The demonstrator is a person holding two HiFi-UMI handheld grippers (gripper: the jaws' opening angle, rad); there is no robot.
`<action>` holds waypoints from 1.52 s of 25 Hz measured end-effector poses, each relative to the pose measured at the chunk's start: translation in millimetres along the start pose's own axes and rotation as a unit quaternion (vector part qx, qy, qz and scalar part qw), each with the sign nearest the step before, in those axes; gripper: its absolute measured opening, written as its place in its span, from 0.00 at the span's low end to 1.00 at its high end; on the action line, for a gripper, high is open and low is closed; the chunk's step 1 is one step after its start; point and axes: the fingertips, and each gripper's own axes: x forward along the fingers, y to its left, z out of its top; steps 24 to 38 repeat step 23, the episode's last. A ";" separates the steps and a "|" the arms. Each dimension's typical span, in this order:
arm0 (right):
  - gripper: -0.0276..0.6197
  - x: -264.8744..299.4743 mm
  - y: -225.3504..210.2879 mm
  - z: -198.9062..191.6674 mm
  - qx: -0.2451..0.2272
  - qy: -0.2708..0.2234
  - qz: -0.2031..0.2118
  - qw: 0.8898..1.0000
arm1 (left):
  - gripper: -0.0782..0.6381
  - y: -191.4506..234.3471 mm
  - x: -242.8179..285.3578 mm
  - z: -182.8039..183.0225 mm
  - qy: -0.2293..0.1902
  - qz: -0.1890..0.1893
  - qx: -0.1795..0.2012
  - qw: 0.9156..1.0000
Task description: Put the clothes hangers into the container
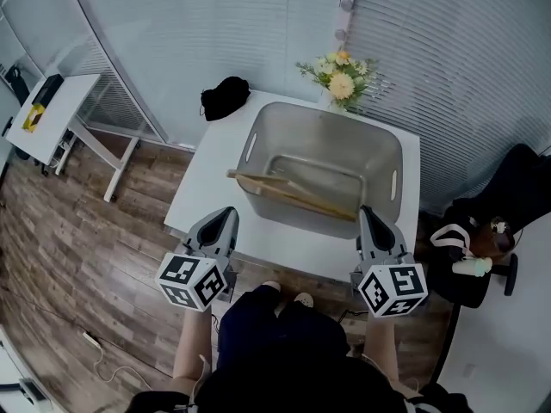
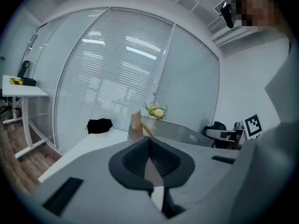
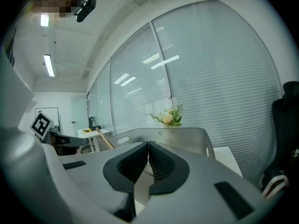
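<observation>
At the near edge of a white surface (image 1: 211, 175), above dark-clad knees: left hand-held gripper (image 1: 225, 218) and right hand-held gripper (image 1: 368, 218), side by side and well apart, both aimed at the container (image 1: 383, 149). Left jaws clenched tight, nothing between them. Right jaws likewise pressed together, empty. Just beyond, standing on the surface, the grey container with cut-out handles in its side walls. Inside it, wooden hangers (image 1: 293, 194), laid slantwise along the near wall, one tip jutting past the left rim, near the left hand-held gripper but clear of it. Further back, at the surface's far left corner, a black bundle (image 1: 225, 97). Behind the container, at the far edge, a bunch of yellow and white flowers (image 1: 342, 80). Behind everything, a wall of pale blinds (image 1: 189, 33). Off to the far left, on the wood floor (image 1: 77, 231), a small white table (image 1: 65, 97) carrying a dark item. Off to the right, a black chair (image 1: 516, 188).
</observation>
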 end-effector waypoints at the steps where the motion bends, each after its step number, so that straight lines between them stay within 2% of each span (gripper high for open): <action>1: 0.09 0.5 0.3 -0.3 0.000 0.000 0.000 1.000 | 0.12 0.4 0.5 -1.0 0.001 -0.001 0.000 1.000; 38: 0.09 4.7 -3.0 -4.4 0.003 0.000 -0.006 1.000 | 0.12 1.3 11.4 -4.8 0.007 -0.009 -0.001 1.000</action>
